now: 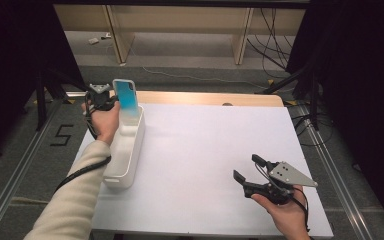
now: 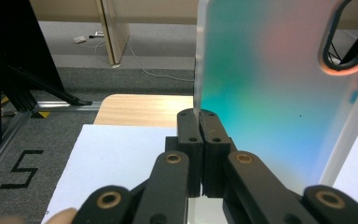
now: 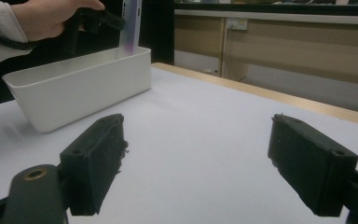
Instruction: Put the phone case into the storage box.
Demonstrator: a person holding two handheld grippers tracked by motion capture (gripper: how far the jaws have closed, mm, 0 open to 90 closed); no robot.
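Left gripper (image 1: pixel 111 101): jaws closed flat on the edge of a phone case (image 1: pixel 126 95), translucent with a blue-green tint. In the left gripper view the two black pads meet at the case's (image 2: pixel 270 93) left edge, with the camera cut-out at the upper right of that case. The case stands upright, its lower end inside the far end of a long white bin (image 1: pixel 125 150). Whether it touches the bin floor cannot be told.

The bin lies lengthwise along the left side of the white table top (image 1: pixel 210 150), its far end under the left hand (image 1: pixel 105 120). In the right gripper view the bin (image 3: pixel 74 88) sits far left, with the case (image 3: pixel 131 28) rising from it and the other hand (image 3: pixel 51 18) gripping from the left.

Right gripper (image 1: pixel 252 167): jaws wide apart, nothing between them. It is held low over the near right part of the table, well apart from the bin, pointing toward the left. Its own view confirms both pads (image 3: pixel 95 161) clear of the surface and apart. The right hand (image 1: pixel 285 212) holds it from the near edge.

A wooden board (image 1: pixel 210 98) shows beyond the far edge of the white surface.
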